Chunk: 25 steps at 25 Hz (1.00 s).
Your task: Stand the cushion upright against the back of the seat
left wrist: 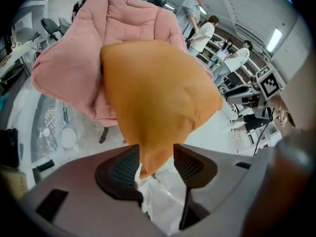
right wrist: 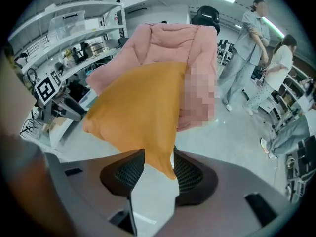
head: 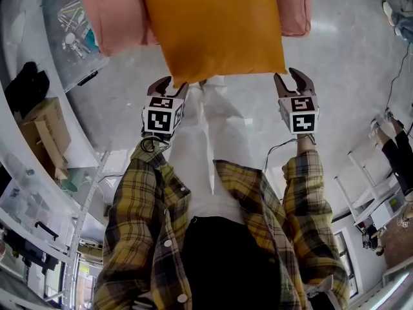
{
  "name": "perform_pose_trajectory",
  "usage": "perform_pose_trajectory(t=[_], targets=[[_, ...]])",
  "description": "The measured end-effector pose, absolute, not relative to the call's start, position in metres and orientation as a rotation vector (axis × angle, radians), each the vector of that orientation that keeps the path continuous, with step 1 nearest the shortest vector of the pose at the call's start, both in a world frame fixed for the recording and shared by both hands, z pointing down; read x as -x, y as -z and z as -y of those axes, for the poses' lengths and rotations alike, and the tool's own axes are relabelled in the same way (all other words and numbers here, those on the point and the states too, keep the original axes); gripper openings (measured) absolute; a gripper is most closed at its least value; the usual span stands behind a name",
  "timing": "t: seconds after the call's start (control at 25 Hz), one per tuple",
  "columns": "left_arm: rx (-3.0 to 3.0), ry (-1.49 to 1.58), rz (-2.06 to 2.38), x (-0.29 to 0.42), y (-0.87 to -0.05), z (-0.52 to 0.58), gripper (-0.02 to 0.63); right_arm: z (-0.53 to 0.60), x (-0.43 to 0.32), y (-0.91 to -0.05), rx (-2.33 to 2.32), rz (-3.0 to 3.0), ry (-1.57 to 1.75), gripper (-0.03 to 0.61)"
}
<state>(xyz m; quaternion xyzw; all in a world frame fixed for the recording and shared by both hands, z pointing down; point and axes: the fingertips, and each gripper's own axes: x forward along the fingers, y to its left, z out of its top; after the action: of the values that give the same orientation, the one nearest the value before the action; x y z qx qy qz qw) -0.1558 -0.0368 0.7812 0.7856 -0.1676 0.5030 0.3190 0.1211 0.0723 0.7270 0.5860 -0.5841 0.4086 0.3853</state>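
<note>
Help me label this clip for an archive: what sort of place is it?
Probably a lab or workshop, not a home: open shelves loaded with gear, a clear bin of parts, and people standing on a bare grey floor.

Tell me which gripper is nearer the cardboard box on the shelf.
Left. The left gripper is at the orange cushion's near corner, on the side toward the cardboard box; the right gripper is at the cushion's other near corner, farther from it.

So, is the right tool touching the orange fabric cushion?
Cannot tell. In the right gripper view the orange fabric cushion pokes a corner into the open right tool, overlapping one pad's edge; no plain gap or contact.
</note>
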Motion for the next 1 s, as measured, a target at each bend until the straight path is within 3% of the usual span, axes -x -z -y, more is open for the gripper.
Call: perform_pose_trajectory(t=[0.8,1.0], targets=[[-1.862,-1.491,0.432,0.175,-0.839,0.003,0.229,-0.08,-0.122,-0.764,-1.32,1.543,-1.113,0.183],[-1.889,-1.471,0.492,0.17,-0.835,0.007,0.167,-0.082,-0.12,-0.766,-1.265,1.554,-1.105,0.182]])
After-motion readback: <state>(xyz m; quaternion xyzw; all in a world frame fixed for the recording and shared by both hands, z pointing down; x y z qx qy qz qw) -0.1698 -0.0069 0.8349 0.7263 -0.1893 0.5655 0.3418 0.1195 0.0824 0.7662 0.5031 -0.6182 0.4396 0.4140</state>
